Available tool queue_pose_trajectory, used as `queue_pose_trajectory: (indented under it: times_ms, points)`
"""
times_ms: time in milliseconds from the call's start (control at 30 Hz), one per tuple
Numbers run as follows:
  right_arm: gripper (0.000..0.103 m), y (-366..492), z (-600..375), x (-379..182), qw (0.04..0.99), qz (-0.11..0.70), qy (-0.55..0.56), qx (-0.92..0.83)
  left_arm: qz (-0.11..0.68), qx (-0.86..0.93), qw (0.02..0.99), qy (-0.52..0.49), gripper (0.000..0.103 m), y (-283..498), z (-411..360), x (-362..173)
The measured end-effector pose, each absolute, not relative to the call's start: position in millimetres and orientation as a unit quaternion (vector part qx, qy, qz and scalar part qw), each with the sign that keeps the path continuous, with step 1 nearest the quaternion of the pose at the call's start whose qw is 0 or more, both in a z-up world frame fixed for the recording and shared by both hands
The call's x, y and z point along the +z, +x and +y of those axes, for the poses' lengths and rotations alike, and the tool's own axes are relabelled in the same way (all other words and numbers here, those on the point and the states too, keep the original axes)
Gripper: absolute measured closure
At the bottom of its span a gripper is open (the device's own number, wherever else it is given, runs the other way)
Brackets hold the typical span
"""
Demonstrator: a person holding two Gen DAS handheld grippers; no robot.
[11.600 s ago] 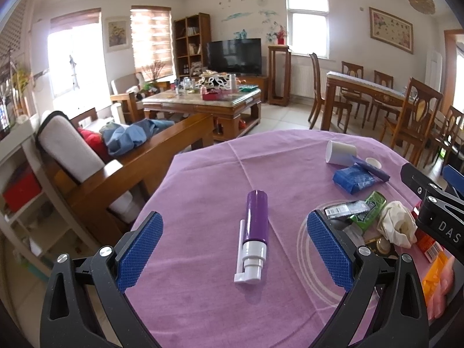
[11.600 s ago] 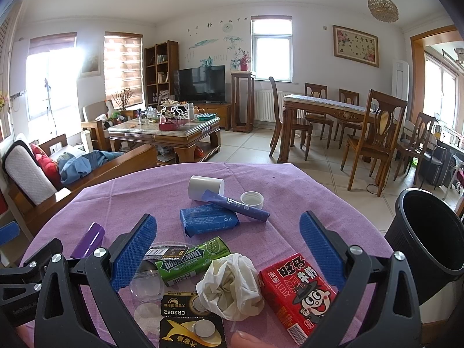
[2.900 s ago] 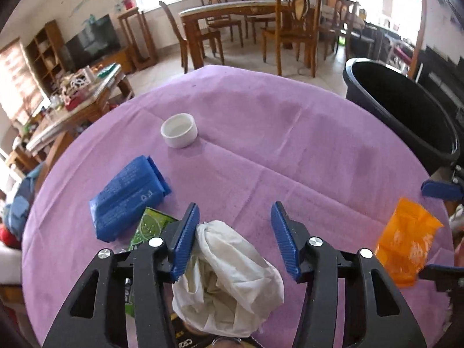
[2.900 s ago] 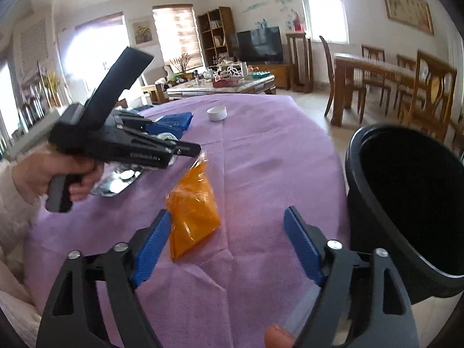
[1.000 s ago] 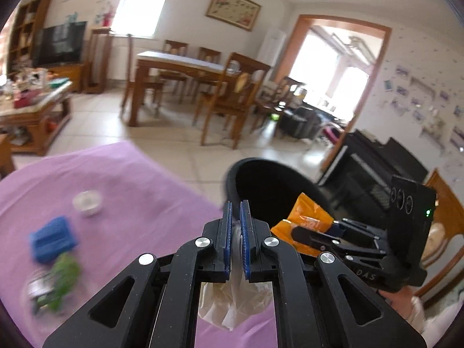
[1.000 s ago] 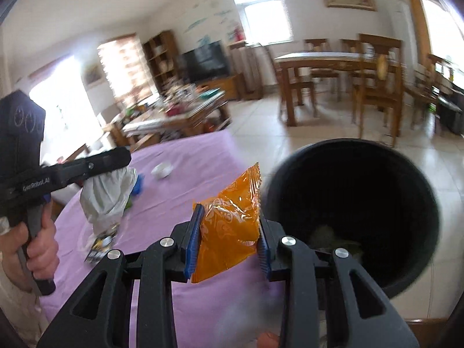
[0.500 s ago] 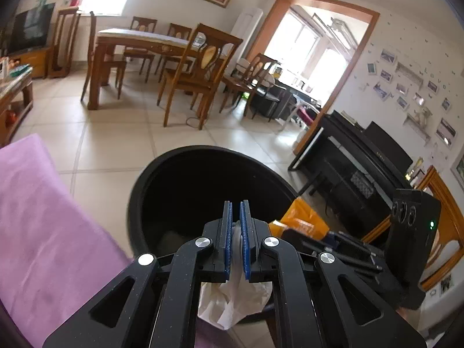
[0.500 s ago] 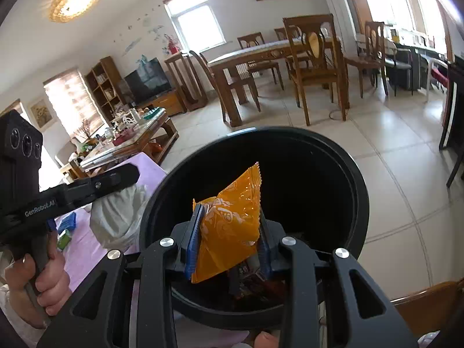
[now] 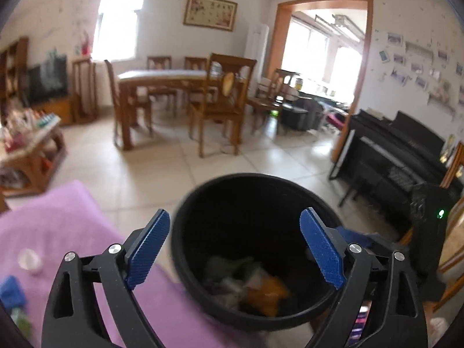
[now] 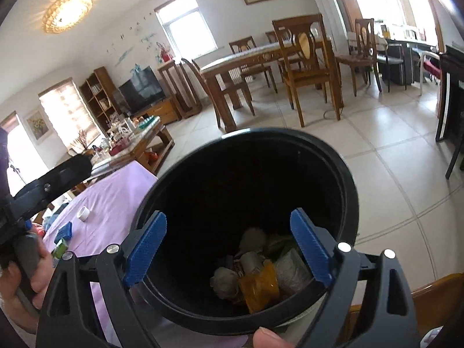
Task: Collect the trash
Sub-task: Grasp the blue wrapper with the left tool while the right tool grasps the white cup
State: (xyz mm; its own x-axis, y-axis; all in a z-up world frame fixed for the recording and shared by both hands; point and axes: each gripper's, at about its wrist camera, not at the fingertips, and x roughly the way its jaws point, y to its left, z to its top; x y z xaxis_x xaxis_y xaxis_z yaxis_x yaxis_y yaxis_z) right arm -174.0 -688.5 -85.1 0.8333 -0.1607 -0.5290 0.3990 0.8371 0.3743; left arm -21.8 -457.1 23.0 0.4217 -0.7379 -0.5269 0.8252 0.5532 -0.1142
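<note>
Left wrist view
Your left gripper [image 9: 235, 243]: jaws opening, blue pads spread wide, nothing between them; it hangs over the mouth of the bin.
Black bin [image 9: 200, 203]: stands on the tiled floor just beside the purple-clothed table [image 9: 58, 220].
Trash in the bin: a blurred heap at the bottom, with an orange wrapper [image 9: 268, 291] among pale pieces; single items cannot be told apart.
Your right gripper [image 9: 352, 236]: seen from the side at the right rim of the bin, with a green light on its body; its jaws cannot be read here.
Table leftovers: a white cap [image 9: 28, 259] and a blue packet [image 9: 11, 291], both blurred.

Right wrist view
Your right gripper [image 10: 227, 245]: jaws opening, pads wide apart and empty, above the bin [image 10: 348, 185].
Trash: the orange wrapper [image 10: 259, 288] lies at the bottom beside a crumpled white tissue [image 10: 226, 282] and other scraps.
Your left hand [image 10: 34, 272]: grips the handle of the left gripper at the left edge.
Table [image 10: 116, 197]: the white cap [image 10: 83, 213], blue packet [image 10: 64, 231] and a green packet [image 10: 60, 247] lie on the cloth.
</note>
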Motion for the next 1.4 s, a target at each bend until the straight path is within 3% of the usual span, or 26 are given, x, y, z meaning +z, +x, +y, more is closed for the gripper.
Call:
queue_pose_trajectory:
  times_ms: [400, 767, 933, 967, 1033, 1133, 1300, 1400]
  points:
    - [0.016, -155.5, -634.2, -61.5, 0.943, 0.238, 0.204, -0.114, 0.243, -0.391, 0.881, 0.106, 0.008, -19.0, -342.8, 47.9]
    - [0.016, -62.3, -532.1, -51.8, 0.945, 0.288, 0.157, -0.012, 0.367, -0.242, 0.890, 0.122, 0.008, 109.9, -177.5, 0.6]
    - [0.016, -7.3, -484.9, -55.1, 0.935, 0.331, 0.122, 0.026, 0.397, -0.245, 0.872, 0.146, 0.008, 145.3, -159.0, -17.5]
    - [0.016, 5.0, -475.7, -56.4, 0.933, 0.340, 0.113, 0.033, 0.398, -0.248, 0.870, 0.151, 0.010, 151.4, -157.7, -20.7]
    - [0.016, 28.4, -460.4, -60.4, 0.927, 0.359, 0.101, 0.046, 0.408, -0.251, 0.864, 0.157, 0.026, 160.2, -162.1, -27.0]
    - [0.017, 51.4, -449.1, -66.0, 0.919, 0.381, 0.083, 0.054, 0.420, -0.281, 0.853, 0.129, 0.039, 171.0, -158.2, -36.2]
    - [0.032, 82.7, -431.9, -75.9, 0.908, 0.411, 0.057, 0.060, 0.413, -0.293, 0.852, 0.133, 0.043, 166.1, -163.7, -43.4]
    - [0.034, 95.1, -423.9, -82.5, 0.902, 0.425, 0.049, 0.062, 0.413, -0.307, 0.847, 0.135, 0.044, 160.8, -165.4, -43.1]
